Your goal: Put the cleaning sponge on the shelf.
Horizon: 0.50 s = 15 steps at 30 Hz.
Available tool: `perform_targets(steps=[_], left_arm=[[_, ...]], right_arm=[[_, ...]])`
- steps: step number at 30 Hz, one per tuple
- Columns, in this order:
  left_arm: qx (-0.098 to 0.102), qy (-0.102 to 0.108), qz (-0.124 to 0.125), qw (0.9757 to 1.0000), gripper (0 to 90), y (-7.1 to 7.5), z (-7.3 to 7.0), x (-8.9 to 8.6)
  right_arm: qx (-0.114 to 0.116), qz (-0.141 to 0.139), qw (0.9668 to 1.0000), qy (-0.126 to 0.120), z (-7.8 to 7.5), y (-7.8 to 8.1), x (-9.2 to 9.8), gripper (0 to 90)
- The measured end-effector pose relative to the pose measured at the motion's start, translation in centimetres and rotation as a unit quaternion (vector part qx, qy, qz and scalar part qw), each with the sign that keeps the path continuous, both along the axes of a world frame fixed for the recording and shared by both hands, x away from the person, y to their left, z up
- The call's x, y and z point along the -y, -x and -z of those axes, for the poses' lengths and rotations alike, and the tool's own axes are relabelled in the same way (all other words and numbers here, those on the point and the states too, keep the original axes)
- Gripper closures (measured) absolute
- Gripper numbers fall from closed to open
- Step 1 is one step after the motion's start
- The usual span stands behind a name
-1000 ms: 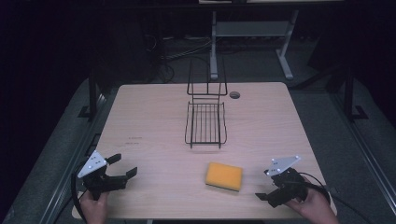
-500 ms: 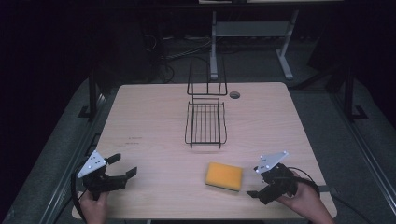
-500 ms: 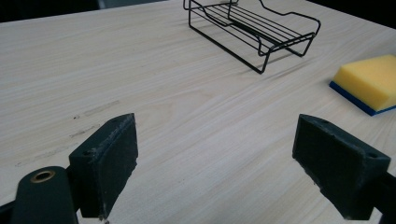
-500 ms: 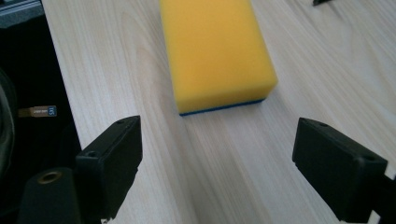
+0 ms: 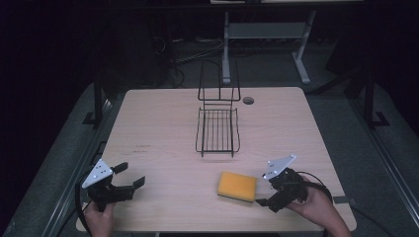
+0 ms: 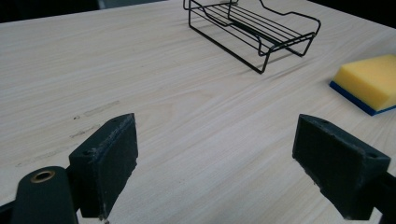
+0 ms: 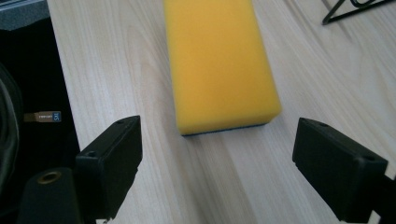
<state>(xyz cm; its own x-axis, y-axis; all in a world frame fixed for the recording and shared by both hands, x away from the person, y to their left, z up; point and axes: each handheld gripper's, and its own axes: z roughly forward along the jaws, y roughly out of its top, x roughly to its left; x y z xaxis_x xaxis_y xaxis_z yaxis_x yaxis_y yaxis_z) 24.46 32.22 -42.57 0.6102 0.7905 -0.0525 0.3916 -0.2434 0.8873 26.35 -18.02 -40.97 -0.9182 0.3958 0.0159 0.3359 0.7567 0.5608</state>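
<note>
A: Dark room all round; we note a pale wood-grain surface (image 5: pixel 158 128) under the lamp, with a grey metal stand (image 5: pixel 267 34) and loose cables on the floor beyond its far edge.

B: Largest item on it?

A: A black wire rack (image 5: pixel 218 129), near the middle toward the far side, its tall back frame upright at the far end. In the left gripper view we see it (image 6: pixel 254 28) again at the top, standing clear of everything else.

B: Next down?

A: A yellow sponge (image 5: pixel 237 186) with a dark blue underside, lying flat toward the near right, well apart from the rack. In the right gripper view it (image 7: pixel 219 60) lies straight ahead of the jaws, its near end short of them, not touched.

B: And the tools?

A: Left tool (image 5: pixel 132 177) at the near left corner, held in a hand (image 5: pixel 99 217); we log its jaws spread wide with bare wood between. Right tool (image 5: pixel 262 202) just beside the sponge's right end, in the other hand (image 5: pixel 316 207); jaws likewise wide apart, gripping nothing.

B: Smallest things?

A: A round hole (image 5: pixel 248 100) in the surface by the rack's far right, and faint scuff marks (image 5: pixel 143 148) left of the rack.
</note>
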Motion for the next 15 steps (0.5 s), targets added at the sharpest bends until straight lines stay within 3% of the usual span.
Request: perform_targets(steps=[15], left_arm=[[0.001,0.003,-0.004,1.0,13.4,0.1,0.0,-0.1]], right_arm=[[-0.008,-0.023,0.9997,0.0,-0.4,-1.3,-1.8,15.4]])
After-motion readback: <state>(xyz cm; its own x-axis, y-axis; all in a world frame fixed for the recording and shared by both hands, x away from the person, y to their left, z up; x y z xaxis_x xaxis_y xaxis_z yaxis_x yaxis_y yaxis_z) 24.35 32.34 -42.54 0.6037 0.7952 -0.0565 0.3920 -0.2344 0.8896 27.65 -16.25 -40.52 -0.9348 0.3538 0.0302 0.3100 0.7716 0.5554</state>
